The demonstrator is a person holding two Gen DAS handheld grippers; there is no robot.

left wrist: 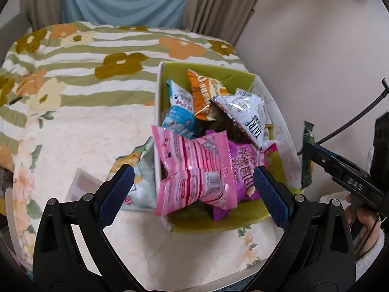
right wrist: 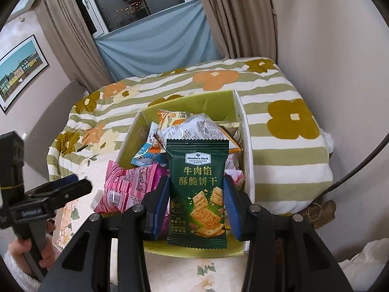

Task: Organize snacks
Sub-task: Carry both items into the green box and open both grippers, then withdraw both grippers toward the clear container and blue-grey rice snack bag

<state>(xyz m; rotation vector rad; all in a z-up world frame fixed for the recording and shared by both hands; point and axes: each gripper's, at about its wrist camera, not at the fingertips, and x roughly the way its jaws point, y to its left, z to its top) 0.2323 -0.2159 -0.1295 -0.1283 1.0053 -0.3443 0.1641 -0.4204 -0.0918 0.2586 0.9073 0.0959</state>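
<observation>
A box (left wrist: 158, 97) with green inside (right wrist: 194, 99) holds several snack packets: orange (left wrist: 201, 92), silver (left wrist: 245, 112), blue (left wrist: 180, 116), purple (left wrist: 243, 170). A pink packet (left wrist: 194, 177) drapes over the box's near left wall (right wrist: 128, 187). My left gripper (left wrist: 194, 194) hangs open just above it; the pads stand apart from the packet on both sides. My right gripper (right wrist: 197, 206) is shut on a dark green cracker packet (right wrist: 197, 189), held upright over the box's near end. In the left wrist view that packet (left wrist: 306, 155) shows edge-on at the right, beside the box.
The box rests on a floral cloth (left wrist: 73, 133) with a striped flowered blanket (right wrist: 279, 133) behind and to the right. A pale packet (left wrist: 141, 177) lies outside the box's left wall. A wall (left wrist: 316, 48) and a black cable (right wrist: 352, 175) are close on the right.
</observation>
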